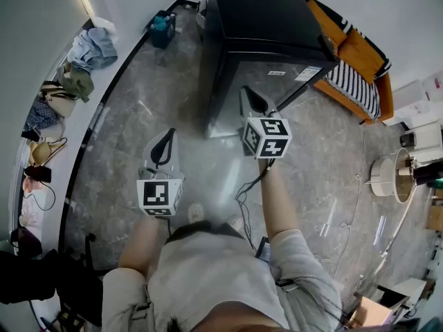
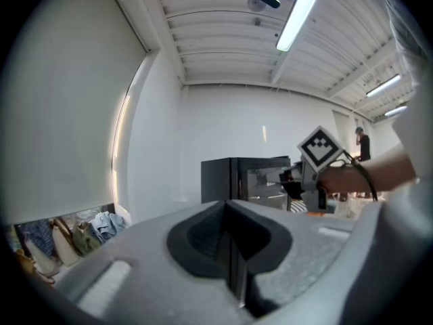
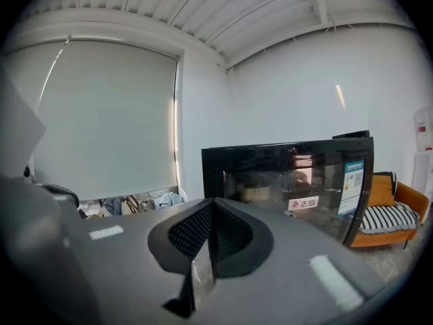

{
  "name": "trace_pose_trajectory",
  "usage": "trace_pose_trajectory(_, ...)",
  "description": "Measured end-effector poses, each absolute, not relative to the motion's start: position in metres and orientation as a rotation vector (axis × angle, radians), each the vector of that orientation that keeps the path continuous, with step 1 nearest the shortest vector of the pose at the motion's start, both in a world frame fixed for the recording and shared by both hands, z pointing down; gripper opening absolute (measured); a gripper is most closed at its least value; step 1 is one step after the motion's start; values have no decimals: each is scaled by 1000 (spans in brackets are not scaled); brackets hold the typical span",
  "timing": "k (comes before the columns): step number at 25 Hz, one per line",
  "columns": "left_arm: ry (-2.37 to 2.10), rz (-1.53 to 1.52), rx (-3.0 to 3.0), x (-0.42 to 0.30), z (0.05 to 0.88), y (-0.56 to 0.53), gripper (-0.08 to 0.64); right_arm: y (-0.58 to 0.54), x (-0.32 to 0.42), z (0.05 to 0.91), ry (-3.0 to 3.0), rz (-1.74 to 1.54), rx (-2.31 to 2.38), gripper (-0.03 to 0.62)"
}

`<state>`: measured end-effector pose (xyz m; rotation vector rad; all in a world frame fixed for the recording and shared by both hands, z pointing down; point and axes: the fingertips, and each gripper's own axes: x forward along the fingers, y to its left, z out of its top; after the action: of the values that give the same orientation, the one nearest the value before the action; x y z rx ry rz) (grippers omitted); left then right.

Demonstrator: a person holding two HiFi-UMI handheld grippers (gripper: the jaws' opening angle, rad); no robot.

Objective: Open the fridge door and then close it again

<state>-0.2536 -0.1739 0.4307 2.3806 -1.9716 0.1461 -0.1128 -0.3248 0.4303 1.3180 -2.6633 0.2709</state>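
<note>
The fridge (image 3: 291, 175) is a low black cabinet with a dark glass door. It stands on the grey stone-patterned floor (image 1: 152, 116) near the white wall, and its door lies shut against the body. In the right gripper view a small white sticker (image 3: 308, 203) on the glass carries a red logo and the characters 志高. A tall blue-and-white label (image 3: 350, 187) sits by the door's right edge, its print too small to read. Behind the glass only dim shapes and reflections show, so the contents cannot be made out. The left gripper (image 2: 229, 208) is clenched with its jaws pressed together on nothing, and it is held over open floor, well short of the fridge. The right gripper (image 3: 211, 212) is likewise closed and empty. In the head view it reaches further ahead, in front of the door but apart from it. In the left gripper view the right gripper's marker cube (image 2: 319, 149) and the hand behind it cover the door's right side. An orange sofa (image 1: 356, 54) with a striped cushion (image 3: 385, 217) stands beyond the fridge, partly hidden behind it. Clothes and bags (image 1: 69, 81) lie heaped along the left wall, too jumbled to tell apart.
</note>
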Motion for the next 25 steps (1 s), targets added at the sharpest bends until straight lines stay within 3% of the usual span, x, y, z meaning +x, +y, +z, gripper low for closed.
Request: trace_pose_trajectory(25,-1740,98,2651,-88,387,-125,3,-156,51,365,-2682,76,1462,2)
